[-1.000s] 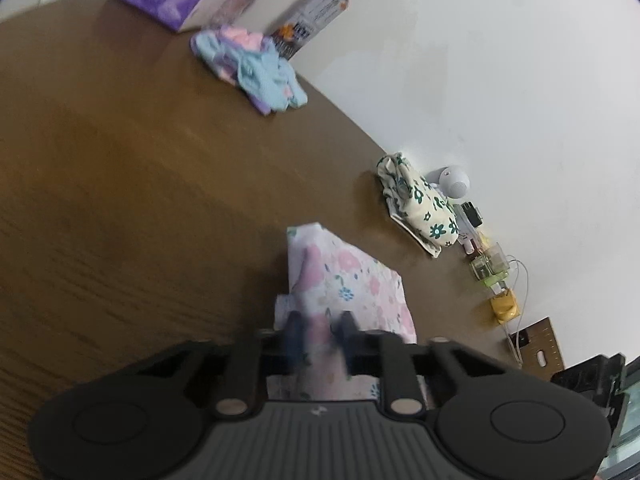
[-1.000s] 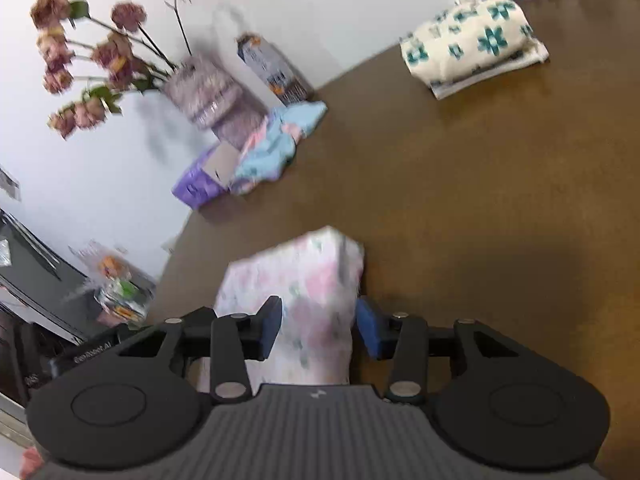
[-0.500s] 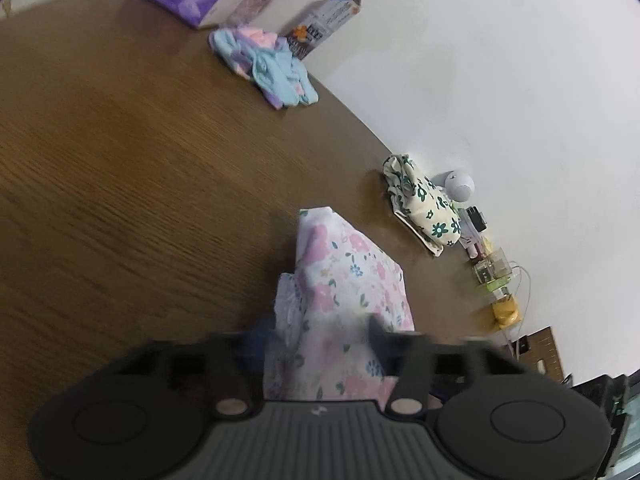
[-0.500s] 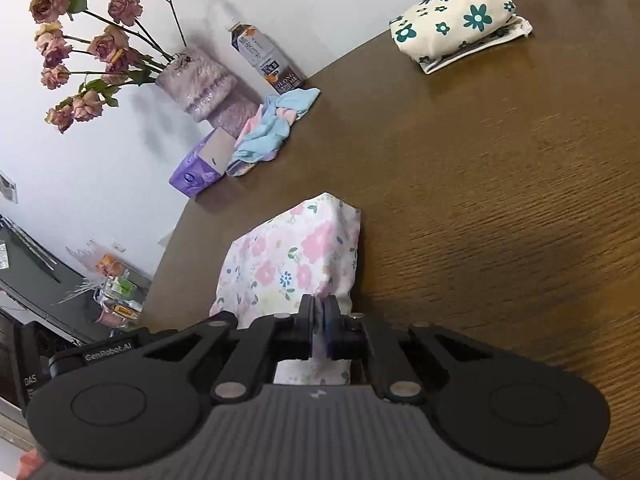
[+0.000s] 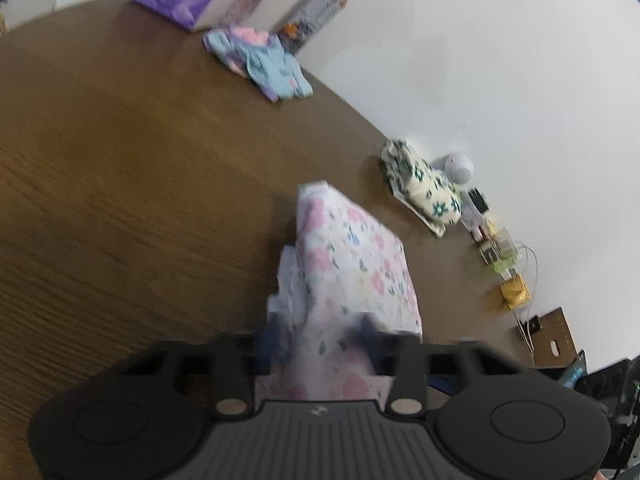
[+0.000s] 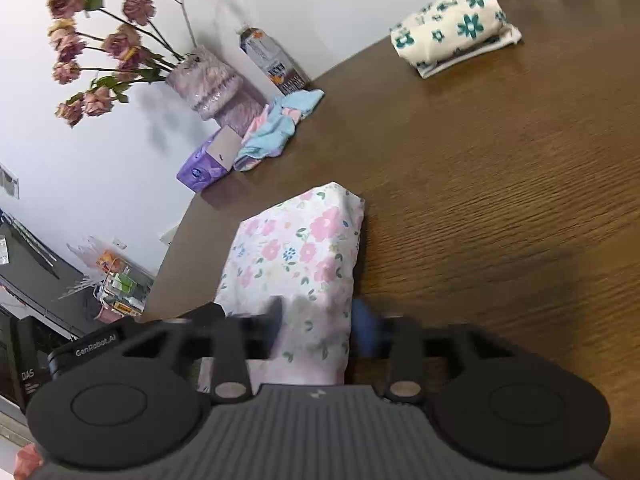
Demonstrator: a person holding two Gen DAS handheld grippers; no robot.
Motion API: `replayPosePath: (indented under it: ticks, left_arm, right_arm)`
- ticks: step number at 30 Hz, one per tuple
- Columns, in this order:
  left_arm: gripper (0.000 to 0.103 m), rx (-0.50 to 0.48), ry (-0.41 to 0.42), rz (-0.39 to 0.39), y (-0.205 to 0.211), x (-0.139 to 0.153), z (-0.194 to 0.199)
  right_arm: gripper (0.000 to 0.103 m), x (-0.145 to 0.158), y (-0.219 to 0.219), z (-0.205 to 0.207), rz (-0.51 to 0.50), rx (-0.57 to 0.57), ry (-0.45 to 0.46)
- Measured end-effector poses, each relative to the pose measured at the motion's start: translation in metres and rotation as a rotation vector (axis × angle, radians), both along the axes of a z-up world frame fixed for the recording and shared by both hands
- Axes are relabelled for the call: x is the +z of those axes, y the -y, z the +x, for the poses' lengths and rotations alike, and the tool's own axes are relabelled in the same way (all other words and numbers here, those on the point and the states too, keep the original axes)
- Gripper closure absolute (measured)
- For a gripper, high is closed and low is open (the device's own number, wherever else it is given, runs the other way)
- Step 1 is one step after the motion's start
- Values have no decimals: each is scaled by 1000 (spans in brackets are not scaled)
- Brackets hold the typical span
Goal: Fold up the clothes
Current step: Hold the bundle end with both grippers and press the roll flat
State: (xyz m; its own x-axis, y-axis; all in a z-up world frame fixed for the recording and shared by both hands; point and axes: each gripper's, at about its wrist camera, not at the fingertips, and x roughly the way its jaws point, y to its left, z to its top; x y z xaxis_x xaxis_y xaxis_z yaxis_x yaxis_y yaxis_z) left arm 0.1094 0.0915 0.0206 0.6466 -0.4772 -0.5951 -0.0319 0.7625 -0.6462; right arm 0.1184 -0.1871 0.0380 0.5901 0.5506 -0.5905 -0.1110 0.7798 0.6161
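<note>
Both grippers work the near edge of a folded pink-flowered cloth (image 5: 352, 264) lying on the brown table (image 5: 120, 184).

The left gripper (image 5: 320, 334) is closing, its blurred fingers astride the cloth's near end. The right gripper (image 6: 320, 320) is opening, fingers spread either side of the cloth. A folded teal-flowered cloth (image 6: 452, 28) lies far off near the wall.

Two close wrist views, angled down over opposite sides — shared floral cloth (image 5: 352, 264) (image 6: 296, 256), table (image 5: 120, 200) (image 6: 500, 200).
</note>
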Motion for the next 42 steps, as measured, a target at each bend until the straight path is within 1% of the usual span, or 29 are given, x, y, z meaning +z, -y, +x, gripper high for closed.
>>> replayPosePath:
  ticks: [1, 3, 5, 7, 11, 12, 13, 14, 15, 17, 18, 20, 21, 22, 24, 25, 26, 28, 29, 30, 31, 34, 36, 37, 38, 39, 40, 41, 42]
  left_arm:
    - [82, -1, -5, -3, 1, -2, 1]
    - [82, 4, 4, -11, 1, 1, -2]
    - [64, 15, -1, -7, -2, 4, -6]
    - [56, 13, 20, 2, -3, 9, -12]
    - [57, -14, 30, 11, -1, 13, -19]
    - [61, -17, 22, 14, 1, 11, -18]
    - [77, -18, 17, 13, 3, 8, -17]
    - [80, -19, 16, 10, 3, 6, -17]
    - [80, -16, 15, -3, 3, 5, -17]
    - [79, -11, 7, -22, 1, 4, -18]
    - [77, -9, 3, -27, 0, 4, -19]
    - [54, -5, -5, -31, -3, 5, -23]
    - [52, -4, 0, -29, -4, 6, -26]
    - [52, -6, 6, -27, -5, 7, -29]
    - [54, -16, 5, -33, -5, 7, -31]
    - [61, -26, 2, -37, -4, 6, -31]
    - [78, -37, -4, -41, -2, 4, -30]
    - [85, -48, -15, -48, 0, -1, -29]
    - [85, -47, -18, -51, 1, -3, -29]
    - [85, -47, -21, -54, 1, -4, -30]
    - [84, -46, -23, -58, 0, -4, -31]
    - [51, -33, -19, -37, -2, 2, -35]
    - [51, -39, 3, -35, -2, 4, -38]
    - [58, -48, 0, -37, 0, 3, -37]
    - [83, -57, -2, -38, 1, 2, -37]
    - [87, -64, -4, -39, 2, 1, -36]
    - [86, -64, -4, -35, 2, 2, -37]
    - [83, -65, -5, -32, 2, 2, -38]
    - [76, -64, -5, -29, 2, 3, -38]
  right_arm:
    - [59, 0, -1, -1, -2, 4, -3]
    - [85, -5, -5, 1, 5, 9, -32]
    - [86, -7, -5, 1, 14, 3, -35]
    - [86, -5, -5, -2, 15, -2, -26]
    - [66, 5, -1, -16, 0, 10, 15]
    - [65, 6, -2, -18, -4, 15, 15]
    - [66, 4, -4, -17, -6, 19, 6]
    - [67, 3, -6, -17, -8, 24, -3]
    - [85, 2, -8, -17, -10, 28, -13]
    - [88, -1, -12, -16, -10, 24, -12]
    - [88, -2, -13, -16, -11, 18, -8]
    - [87, -2, -11, -14, -19, 13, -6]
    - [84, -2, -10, -14, -22, 12, -6]
    - [82, -2, -8, -15, -22, 11, -6]
    - [65, 2, -4, -22, -17, 10, -2]
    - [64, 4, -3, -27, -23, 13, 6]
    - [64, 5, -2, -30, -25, 15, 8]
    - [65, 3, -3, -31, -18, 17, -6]
    - [69, 2, -3, -31, -15, 17, -13]
    - [89, 0, -3, -30, -5, 17, -21]
    - [95, -4, -2, -30, 13, 15, -31]
    - [96, -11, 1, -30, 56, 18, -46]
    - [88, -8, 5, -34, 71, 12, -36]
    - [84, -6, 7, -37, 70, 5, -25]
    - [76, -3, 8, -39, 61, 0, -14]
    - [76, -2, 9, -39, 56, 2, -11]
    - [76, -3, 8, -39, 53, 7, -15]
    - [90, -4, 7, -38, 50, 17, -22]
    - [97, -6, 4, -37, 44, 28, -32]
